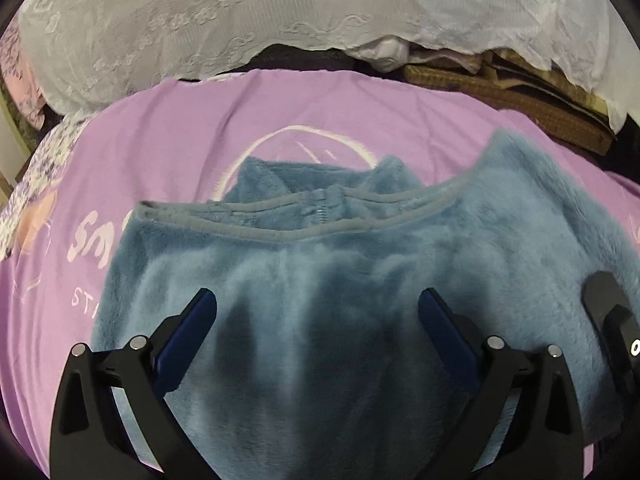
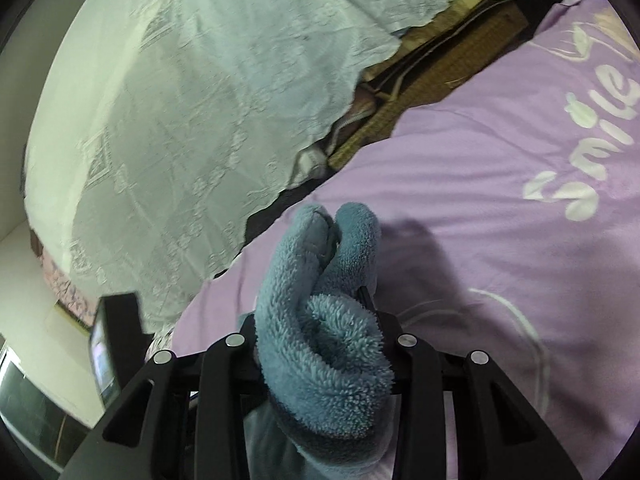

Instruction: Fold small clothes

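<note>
A blue fleece garment (image 1: pixel 360 248) lies spread on the purple printed sheet (image 1: pixel 280 112), its bound hem edge facing away from me. My left gripper (image 1: pixel 316 296) hovers over the garment's near part, jaws wide apart and nothing between the blue pads. In the right wrist view, a bunched fold of the same fleece (image 2: pixel 320 352) is pinched in my right gripper (image 2: pixel 320 292) and lifted off the sheet (image 2: pixel 480 200); the fabric hides the fingertips. A black part of the right tool (image 1: pixel 612 320) shows at the garment's right edge.
A white lace cloth (image 1: pixel 200 20) covers a pile behind the sheet. Brown woven mats (image 1: pixel 520 92) are stacked at the back right. Floral fabric (image 1: pixel 36 184) lies at the left edge. A dark device with a lit screen (image 2: pixel 106 356) stands at lower left in the right wrist view.
</note>
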`<state>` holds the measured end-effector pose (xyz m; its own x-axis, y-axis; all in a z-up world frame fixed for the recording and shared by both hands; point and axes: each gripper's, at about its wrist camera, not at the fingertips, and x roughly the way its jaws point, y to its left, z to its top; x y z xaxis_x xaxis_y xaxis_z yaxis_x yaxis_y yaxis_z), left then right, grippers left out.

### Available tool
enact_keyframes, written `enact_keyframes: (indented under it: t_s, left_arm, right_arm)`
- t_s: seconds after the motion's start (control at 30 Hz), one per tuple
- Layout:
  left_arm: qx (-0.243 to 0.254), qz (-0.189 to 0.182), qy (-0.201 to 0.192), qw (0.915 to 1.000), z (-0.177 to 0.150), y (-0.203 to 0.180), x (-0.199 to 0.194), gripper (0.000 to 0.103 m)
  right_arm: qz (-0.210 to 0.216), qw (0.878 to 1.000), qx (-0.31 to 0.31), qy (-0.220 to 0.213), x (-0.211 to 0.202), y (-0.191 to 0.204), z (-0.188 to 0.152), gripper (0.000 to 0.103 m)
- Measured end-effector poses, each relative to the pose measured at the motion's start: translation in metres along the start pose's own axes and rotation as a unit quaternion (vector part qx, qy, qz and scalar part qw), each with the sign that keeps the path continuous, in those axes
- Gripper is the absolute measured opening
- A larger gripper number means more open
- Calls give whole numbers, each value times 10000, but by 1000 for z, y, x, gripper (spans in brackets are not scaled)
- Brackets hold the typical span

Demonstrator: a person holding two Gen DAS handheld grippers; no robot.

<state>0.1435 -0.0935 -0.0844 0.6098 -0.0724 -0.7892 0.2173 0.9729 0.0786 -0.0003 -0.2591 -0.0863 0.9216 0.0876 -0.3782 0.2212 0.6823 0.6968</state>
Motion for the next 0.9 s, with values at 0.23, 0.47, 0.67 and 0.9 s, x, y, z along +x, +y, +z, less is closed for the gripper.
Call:
enact_keyframes:
  t_s: [0.23,0.47,0.67,0.9]
  left_arm:
    - [45,68,-187,9998,7,7,-12,98]
    - [165,207,-427,9987,14,29,-30,98]
    - [57,233,-522,9983,18,57,-37,97]
    - [-76,377,-616,9974,21,102,-46,94]
  right_arm:
    - [81,9998,-172,35,-4,18,-2,36]
    - [141,9981,-602,22,-6,49,-11,36]
    - [195,9960,-872,88,-2,80,-21,36]
    - [339,9932,-1084,261,8,120,-36,36]
